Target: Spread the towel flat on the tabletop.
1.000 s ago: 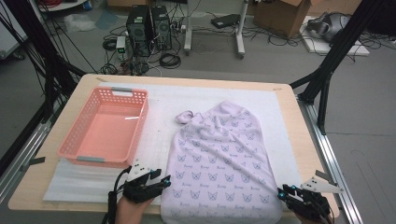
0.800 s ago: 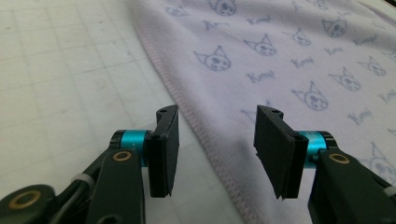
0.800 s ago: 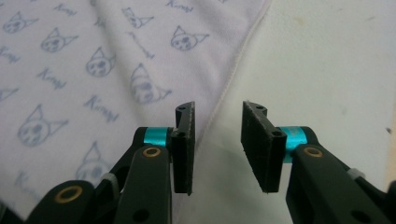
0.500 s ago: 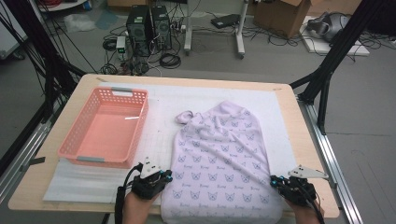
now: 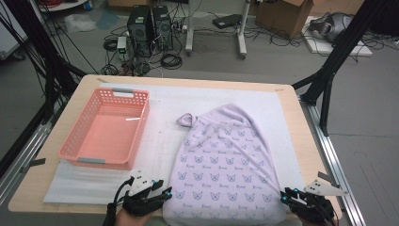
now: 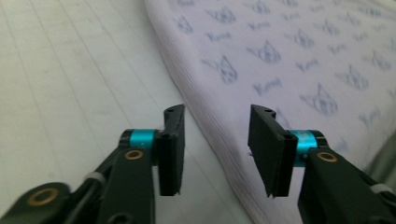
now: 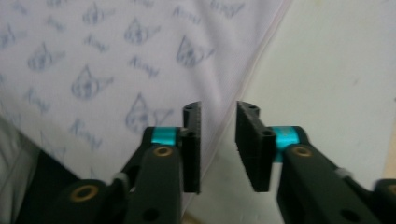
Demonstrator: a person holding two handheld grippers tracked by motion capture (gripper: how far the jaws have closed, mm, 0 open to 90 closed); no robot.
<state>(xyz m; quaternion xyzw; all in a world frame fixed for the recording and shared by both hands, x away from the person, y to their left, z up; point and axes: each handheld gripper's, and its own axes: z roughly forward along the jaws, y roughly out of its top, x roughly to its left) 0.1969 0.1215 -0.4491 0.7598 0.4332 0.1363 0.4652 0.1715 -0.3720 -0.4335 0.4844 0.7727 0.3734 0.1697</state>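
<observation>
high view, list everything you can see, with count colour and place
garment: one, pale lilac with small blue cat prints, spread flat on the mat, right of centre
basket: one, pink plastic, left on the mat
mat: one, white, covering the table
table: one, light wood
computer towers: two, black, on the floor beyond the table
cardboard box: one, brown, far floor
left hand-held gripper: black, open, at the garment's near left edge
right hand-held gripper: black, open, at its near right edge
</observation>
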